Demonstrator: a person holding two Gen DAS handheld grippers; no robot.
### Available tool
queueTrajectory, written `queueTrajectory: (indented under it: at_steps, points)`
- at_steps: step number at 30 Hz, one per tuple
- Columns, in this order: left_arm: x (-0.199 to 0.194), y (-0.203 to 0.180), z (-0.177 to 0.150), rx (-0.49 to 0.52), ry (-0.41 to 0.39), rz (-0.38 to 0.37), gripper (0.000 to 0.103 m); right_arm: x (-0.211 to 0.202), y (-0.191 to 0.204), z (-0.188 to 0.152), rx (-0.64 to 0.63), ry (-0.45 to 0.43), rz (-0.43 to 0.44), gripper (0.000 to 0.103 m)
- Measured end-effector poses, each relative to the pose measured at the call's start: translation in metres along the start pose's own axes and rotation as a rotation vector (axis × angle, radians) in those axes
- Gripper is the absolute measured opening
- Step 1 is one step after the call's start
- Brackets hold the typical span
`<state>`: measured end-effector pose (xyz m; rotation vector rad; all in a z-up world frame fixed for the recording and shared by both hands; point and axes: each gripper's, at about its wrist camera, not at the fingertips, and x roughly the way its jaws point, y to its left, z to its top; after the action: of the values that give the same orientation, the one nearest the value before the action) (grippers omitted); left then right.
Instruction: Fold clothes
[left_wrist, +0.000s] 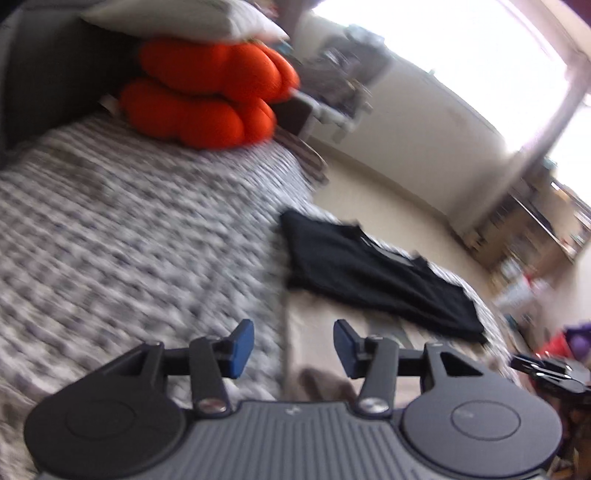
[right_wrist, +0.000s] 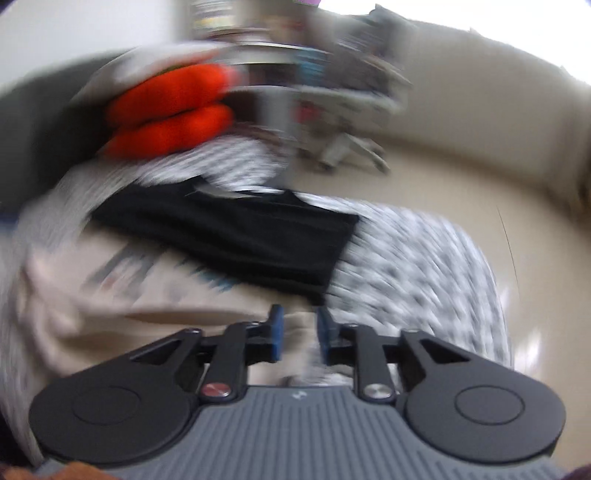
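The bed's patterned grey-and-white cover (left_wrist: 129, 206) fills the scene, orange cushions (left_wrist: 207, 96) stacked at its far end. A folded black garment (left_wrist: 369, 269) lies near the bed's right edge, a beige garment (right_wrist: 147, 295) overlapping its near side. Left gripper (left_wrist: 293, 347) hovers half-wide and empty; right gripper (right_wrist: 298, 334) is narrower, over the beige cloth, nothing pinched.

The bed (left_wrist: 129, 229) wears a textured, quilted cloth cover in mottled grey and white, and on it lie a matt black cloth garment (left_wrist: 369, 273) and a soft beige cloth garment (right_wrist: 177, 306) with a faded print. The orange cushions (left_wrist: 207, 96) look plush and matt, under a smooth pale cloth pillow (left_wrist: 184, 16). Each hand-held gripper, left (left_wrist: 293, 349) and right (right_wrist: 298, 334), is matt black plastic with a ribbed grey body, blue rubbery pads (left_wrist: 242, 347) and shiny metal screws (right_wrist: 376, 391); the floor (right_wrist: 461, 177) is smooth and slightly glossy.
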<state>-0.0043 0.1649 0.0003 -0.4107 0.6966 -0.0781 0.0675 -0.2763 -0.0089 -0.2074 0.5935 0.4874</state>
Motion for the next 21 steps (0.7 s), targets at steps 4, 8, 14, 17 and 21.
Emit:
queueTrajectory:
  at_steps: [4, 8, 14, 17, 21]
  points:
    - [0.007, -0.022, -0.01, 0.124, 0.035, -0.021, 0.049, -0.005, 0.053, -0.006, -0.214, -0.045, 0.147, 0.035]
    - [0.007, -0.036, -0.019, 0.229, 0.047, -0.057, 0.057, 0.0, 0.089, -0.013, -0.37, -0.036, 0.197, 0.037]
    - [0.023, -0.053, -0.032, 0.371, 0.094, 0.022, 0.05, 0.009, 0.103, -0.011, -0.405, -0.02, 0.211, 0.037]
    - [0.035, -0.055, -0.035, 0.396, 0.114, 0.111, 0.044, 0.016, 0.107, -0.01, -0.412, -0.019, 0.205, 0.037]
    - [0.045, -0.053, -0.031, 0.363, 0.105, 0.168, 0.022, 0.025, 0.114, -0.012, -0.438, -0.002, 0.205, 0.037]
